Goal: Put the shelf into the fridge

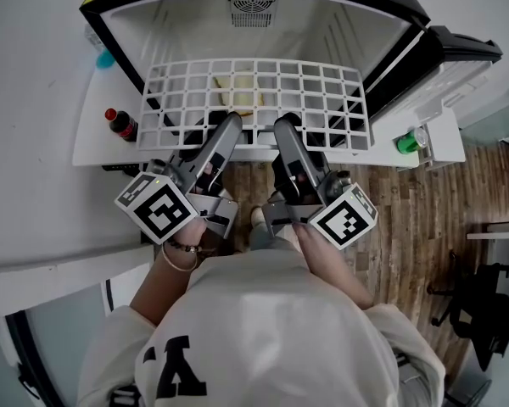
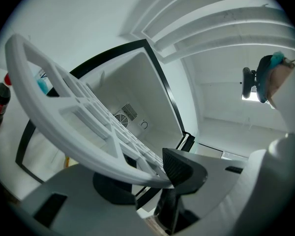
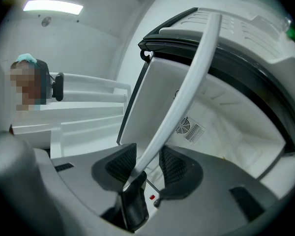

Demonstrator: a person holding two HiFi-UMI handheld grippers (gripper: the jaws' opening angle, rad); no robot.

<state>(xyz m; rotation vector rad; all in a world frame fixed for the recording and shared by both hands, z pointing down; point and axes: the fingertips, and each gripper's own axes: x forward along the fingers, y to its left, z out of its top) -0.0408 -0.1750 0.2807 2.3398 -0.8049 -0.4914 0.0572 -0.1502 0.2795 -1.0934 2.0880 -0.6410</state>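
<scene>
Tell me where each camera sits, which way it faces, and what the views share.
Head view: on the person's head, looking steeply down at the open fridge, the shelf, their torso, the left hand-held gripper and the right hand-held gripper.
Left gripper view: rides that gripper, looking along its jaws, shut on the shelf's rim, into the fridge.
Right gripper view: likewise from the right, shelf rim edge-on between its jaws.
Shared: all three show shelf and fridge.
</scene>
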